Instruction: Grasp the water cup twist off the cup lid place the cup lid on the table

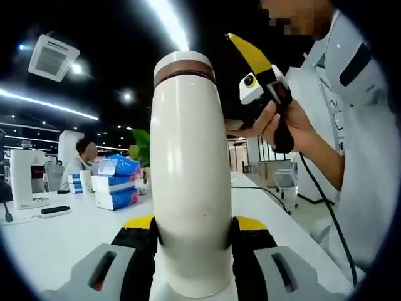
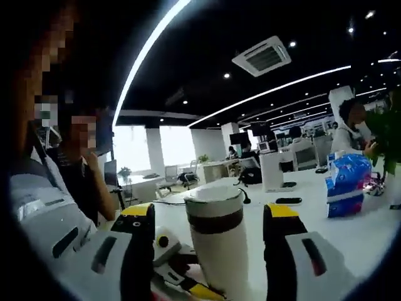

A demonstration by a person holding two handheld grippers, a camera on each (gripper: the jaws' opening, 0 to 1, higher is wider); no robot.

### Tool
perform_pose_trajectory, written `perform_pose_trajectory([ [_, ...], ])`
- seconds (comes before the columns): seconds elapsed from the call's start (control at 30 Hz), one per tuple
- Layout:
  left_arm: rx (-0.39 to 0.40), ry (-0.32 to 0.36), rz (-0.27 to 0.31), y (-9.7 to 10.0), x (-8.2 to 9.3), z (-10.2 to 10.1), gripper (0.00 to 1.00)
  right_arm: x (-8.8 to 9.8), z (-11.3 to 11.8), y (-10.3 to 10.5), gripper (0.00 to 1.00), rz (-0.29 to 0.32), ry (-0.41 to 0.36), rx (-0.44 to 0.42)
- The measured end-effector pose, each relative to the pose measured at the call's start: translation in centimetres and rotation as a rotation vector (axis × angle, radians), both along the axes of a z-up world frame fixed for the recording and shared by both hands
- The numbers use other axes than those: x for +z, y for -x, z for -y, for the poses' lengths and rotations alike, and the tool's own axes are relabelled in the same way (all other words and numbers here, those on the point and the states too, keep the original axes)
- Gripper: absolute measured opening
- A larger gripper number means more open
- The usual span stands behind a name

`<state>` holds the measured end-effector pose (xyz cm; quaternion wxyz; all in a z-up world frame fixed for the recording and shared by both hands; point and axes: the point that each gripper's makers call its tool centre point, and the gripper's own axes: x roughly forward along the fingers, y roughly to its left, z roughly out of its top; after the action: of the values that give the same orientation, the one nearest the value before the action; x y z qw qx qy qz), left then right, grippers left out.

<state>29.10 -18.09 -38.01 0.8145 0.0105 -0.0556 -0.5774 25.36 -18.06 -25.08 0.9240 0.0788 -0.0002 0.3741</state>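
A tall white water cup with a brown band under its white lid stands upright between my left gripper's jaws, which are shut on its lower body. In the left gripper view, a hand holds my right gripper up beside the lid, apart from it. In the right gripper view the lid and the cup's top sit between the wide-apart jaws of my right gripper, which is open and touches neither side. The left gripper shows below the cup.
The white table carries blue tissue packs, a white machine and a dark handset. A green plant stands behind. The person's body is close on the right. Another person sits at the back.
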Motion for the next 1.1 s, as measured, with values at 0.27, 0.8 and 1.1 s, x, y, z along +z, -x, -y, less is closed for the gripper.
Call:
perform_pose_trajectory([
  [0.27, 0.004, -0.006, 0.009, 0.1, 0.0, 0.1, 0.48, 0.3, 0.8, 1.6, 0.76, 0.026, 0.087, -0.114],
  [0.8, 0.007, -0.006, 0.012, 0.2, 0.0, -0.1, 0.48, 0.6, -2.6, -3.4, 0.64, -0.014, 0.172, -0.171],
  [1.1, 0.005, -0.002, 0.003, 0.1, 0.1, -0.1, 0.48, 0.6, -2.6, -4.2, 0.49, -0.023, 0.21, -0.101],
])
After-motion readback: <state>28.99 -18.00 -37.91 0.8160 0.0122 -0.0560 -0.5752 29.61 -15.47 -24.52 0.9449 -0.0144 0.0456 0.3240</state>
